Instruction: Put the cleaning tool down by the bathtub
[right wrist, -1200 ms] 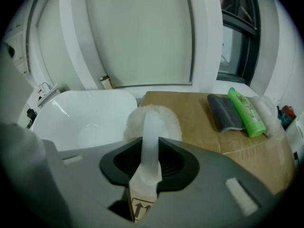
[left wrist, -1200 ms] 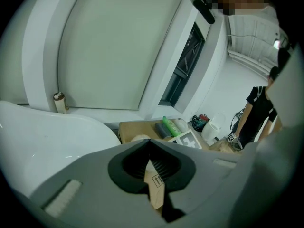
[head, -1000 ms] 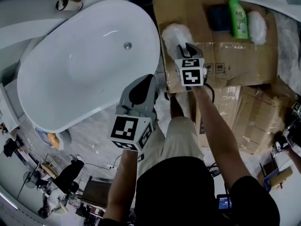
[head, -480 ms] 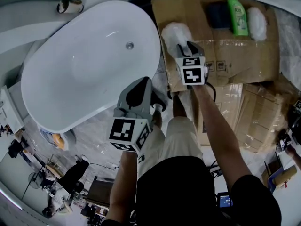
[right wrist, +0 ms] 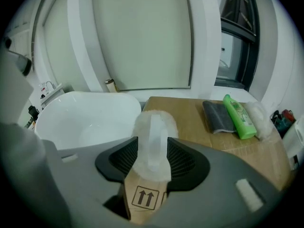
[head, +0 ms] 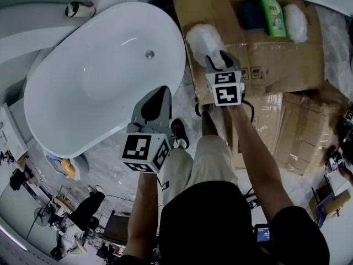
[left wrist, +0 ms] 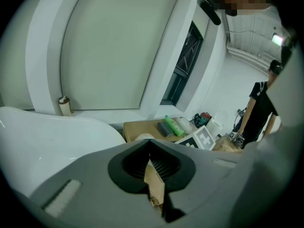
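Spreading right gripper (head: pixel 214 59) off cleaning tool (head: pixel 199 39), upper centre on cardboard (head: pixel 276 59) beside bathtub (head: pixel 99 76); placement seemingly done. Left gripper (head: pixel 157 101) pressed together.

Flattened cardboard (head: pixel 287 59) lies under the right tool (head: pixel 219 59), whose jaws are opening on either side of a white fluffy cleaning pad (head: pixel 202 39) that rests flat on it. Beyond the tool, to its right, lie three things side by side on the same cardboard: a dark cloth (head: pixel 251 14), a green bottle (head: pixel 273 12) and a white bundle (head: pixel 296 15). Left of the tool, the bathtub (head: pixel 99 76) stands on the grey floor (head: pixel 110 164).
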{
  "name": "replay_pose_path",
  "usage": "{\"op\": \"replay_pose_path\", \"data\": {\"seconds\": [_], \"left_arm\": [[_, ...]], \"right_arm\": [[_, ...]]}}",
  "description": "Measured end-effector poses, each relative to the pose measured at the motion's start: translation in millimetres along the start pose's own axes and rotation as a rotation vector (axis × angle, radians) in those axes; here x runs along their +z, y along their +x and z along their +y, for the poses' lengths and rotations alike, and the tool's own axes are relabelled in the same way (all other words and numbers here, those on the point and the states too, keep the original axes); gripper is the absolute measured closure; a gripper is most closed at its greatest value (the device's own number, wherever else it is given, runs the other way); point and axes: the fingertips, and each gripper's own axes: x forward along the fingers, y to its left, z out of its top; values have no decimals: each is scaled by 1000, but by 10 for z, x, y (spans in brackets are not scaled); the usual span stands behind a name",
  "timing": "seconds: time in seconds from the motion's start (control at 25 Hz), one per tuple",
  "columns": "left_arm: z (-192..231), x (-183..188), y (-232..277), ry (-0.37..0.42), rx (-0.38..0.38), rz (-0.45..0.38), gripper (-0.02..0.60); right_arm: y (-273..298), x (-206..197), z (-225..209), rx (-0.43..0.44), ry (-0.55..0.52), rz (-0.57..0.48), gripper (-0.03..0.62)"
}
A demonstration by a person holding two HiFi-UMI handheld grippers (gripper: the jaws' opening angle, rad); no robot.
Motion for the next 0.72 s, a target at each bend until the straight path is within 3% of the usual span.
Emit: {"op": "replay_pose_path", "data": {"seconds": [0.28, 0.72], "left_arm": [[-5, -72, -398, 17, -18, -24, 583], [-155, -311, -1163, 82, -104, -92, 583]], "right_arm": [[-485, -182, 164, -42, 8, -26, 413], [-1284, -514, 807, -93, 0, -70, 413]]}}
